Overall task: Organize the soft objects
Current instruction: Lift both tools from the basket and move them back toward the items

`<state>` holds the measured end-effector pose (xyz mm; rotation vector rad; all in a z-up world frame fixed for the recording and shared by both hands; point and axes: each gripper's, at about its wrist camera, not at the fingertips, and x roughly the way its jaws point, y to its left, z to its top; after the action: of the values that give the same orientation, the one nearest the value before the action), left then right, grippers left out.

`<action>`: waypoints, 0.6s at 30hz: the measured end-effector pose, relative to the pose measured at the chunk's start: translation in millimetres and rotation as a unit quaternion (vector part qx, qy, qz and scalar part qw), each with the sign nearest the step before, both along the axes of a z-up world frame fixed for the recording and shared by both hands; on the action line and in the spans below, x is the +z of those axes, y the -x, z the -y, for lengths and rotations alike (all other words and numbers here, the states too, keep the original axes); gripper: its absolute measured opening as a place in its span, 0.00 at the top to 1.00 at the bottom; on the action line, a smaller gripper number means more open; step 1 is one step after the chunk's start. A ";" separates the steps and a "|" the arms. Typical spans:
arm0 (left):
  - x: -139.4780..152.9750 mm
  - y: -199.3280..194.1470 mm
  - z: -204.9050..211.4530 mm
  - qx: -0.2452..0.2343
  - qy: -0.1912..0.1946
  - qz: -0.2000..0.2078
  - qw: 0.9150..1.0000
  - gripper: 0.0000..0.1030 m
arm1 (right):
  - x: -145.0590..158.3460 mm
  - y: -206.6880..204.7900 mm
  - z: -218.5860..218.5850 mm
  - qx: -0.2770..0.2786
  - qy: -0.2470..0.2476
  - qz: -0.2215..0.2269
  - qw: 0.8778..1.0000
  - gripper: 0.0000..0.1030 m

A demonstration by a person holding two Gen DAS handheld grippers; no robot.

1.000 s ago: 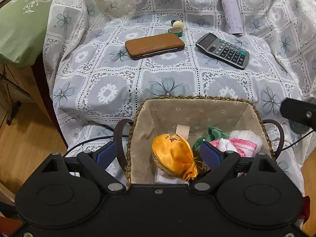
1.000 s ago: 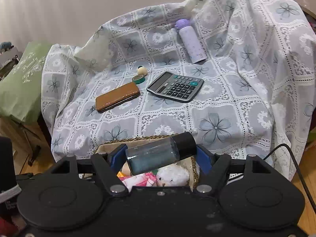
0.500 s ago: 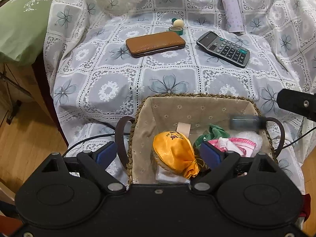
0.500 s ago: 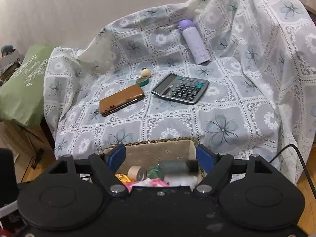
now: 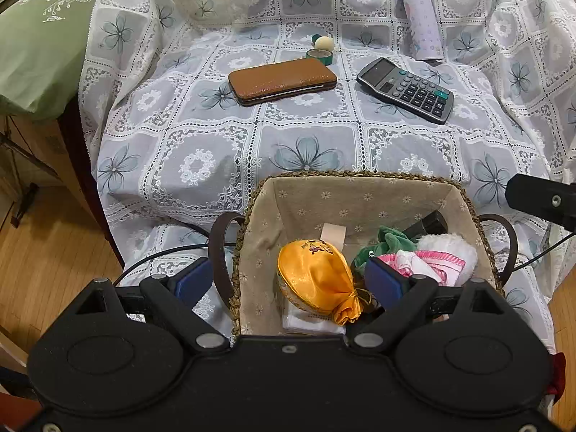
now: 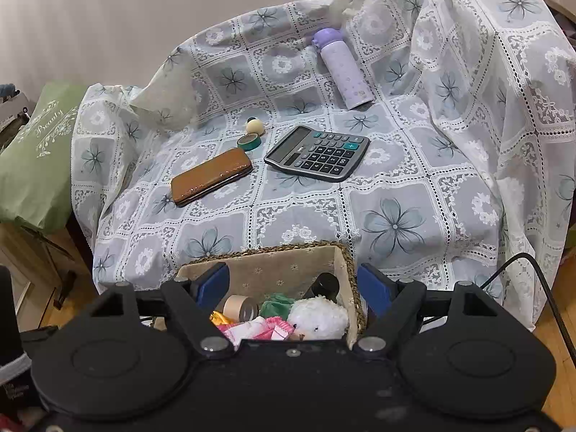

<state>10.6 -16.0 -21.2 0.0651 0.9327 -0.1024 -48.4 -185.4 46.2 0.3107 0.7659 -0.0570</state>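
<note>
Tongs [image 6: 293,286] (both pairs) agape, empty

Basket [image 5: 360,194] nearest; wallet [image 5: 282,81] behind-left, calculator [image 5: 405,90] behind-right; bottle [image 6: 325,284], seemingly, in basket corner.

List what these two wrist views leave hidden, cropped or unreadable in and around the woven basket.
- Dark-capped bottle, both views: only the cap end shows; white plush toy and green cloth cover the body.
- White item under the yellow satin pouch, left view: mostly covered, cannot be identified.
- Woven basket near side, both views: hidden by the tongs' black body.
- Grey calculator key labels: too small.
</note>
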 end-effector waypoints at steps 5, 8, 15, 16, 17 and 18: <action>-0.1 0.0 0.4 0.000 -0.001 0.001 1.000 0.15 | -0.6 -0.4 0.5 0.000 0.000 -0.003 1.000 0.24; 0.0 0.1 0.6 0.000 -0.001 0.000 1.000 0.15 | -1.8 -0.9 1.0 0.001 -0.001 -0.006 1.000 0.24; 2.1 -0.7 1.4 -0.009 -0.007 0.007 1.000 0.14 | -6.5 -4.3 -2.3 0.006 0.003 -0.014 1.000 0.24; 2.7 -1.9 1.3 -0.010 -0.007 0.008 1.000 0.14 | -7.6 -5.4 -3.5 0.008 0.005 -0.016 1.000 0.24; 3.8 -3.9 0.8 -0.011 -0.005 0.010 1.000 0.14 | -8.6 -6.8 -4.4 0.011 0.008 -0.018 1.000 0.24; 5.0 -6.4 0.3 -0.011 -0.003 0.011 1.000 0.14 | -9.3 -8.1 -5.0 0.013 0.011 -0.019 1.000 0.24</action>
<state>17.0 -16.3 -16.2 0.0828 0.9098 -0.1184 -40.2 -180.4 36.8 0.2784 0.8067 -0.0467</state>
